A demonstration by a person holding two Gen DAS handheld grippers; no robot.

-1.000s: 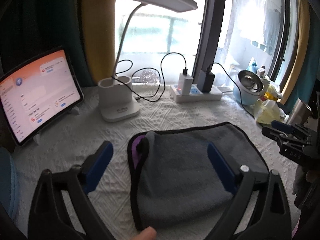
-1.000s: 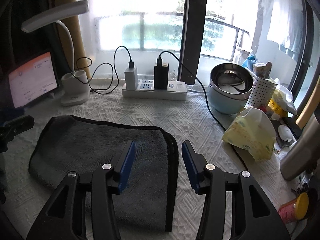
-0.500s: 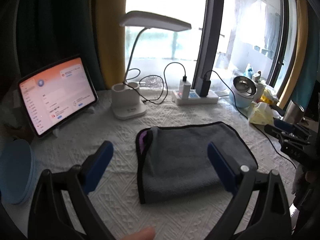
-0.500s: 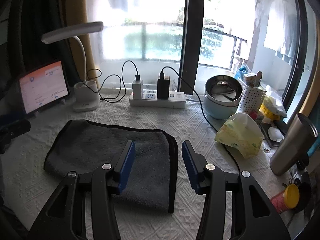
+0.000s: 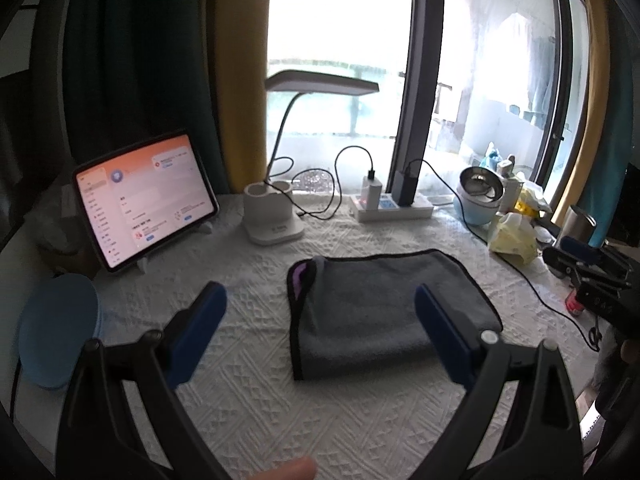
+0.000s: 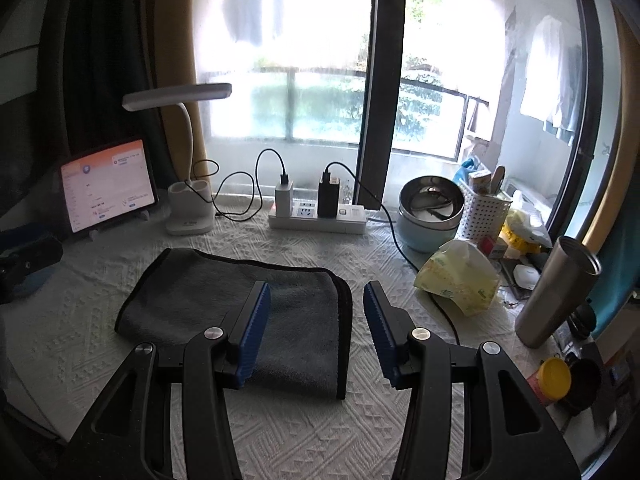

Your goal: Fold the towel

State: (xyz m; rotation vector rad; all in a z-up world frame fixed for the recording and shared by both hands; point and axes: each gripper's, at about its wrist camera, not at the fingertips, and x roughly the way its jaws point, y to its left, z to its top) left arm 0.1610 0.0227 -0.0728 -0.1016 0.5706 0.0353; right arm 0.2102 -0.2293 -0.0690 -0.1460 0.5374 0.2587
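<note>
Grey towel (image 5: pixel 384 312) lies folded flat on white textured tablecloth (image 5: pixel 248 392), black-edged, purple showing at its left end. Left gripper (image 5: pixel 320 332) spread wide, holding nothing. Right gripper (image 6: pixel 316 328) parted narrowly, empty, above towel's right edge. Tablet (image 5: pixel 144 200) stands behind, left.

Daylight floods in from the far window (image 5: pixel 340 80), blown out to white glare. The dark curtain (image 6: pixel 100 80) at left sits in deep shadow. Fisheye bending curves the edges, and corners fall black and soft.
</note>
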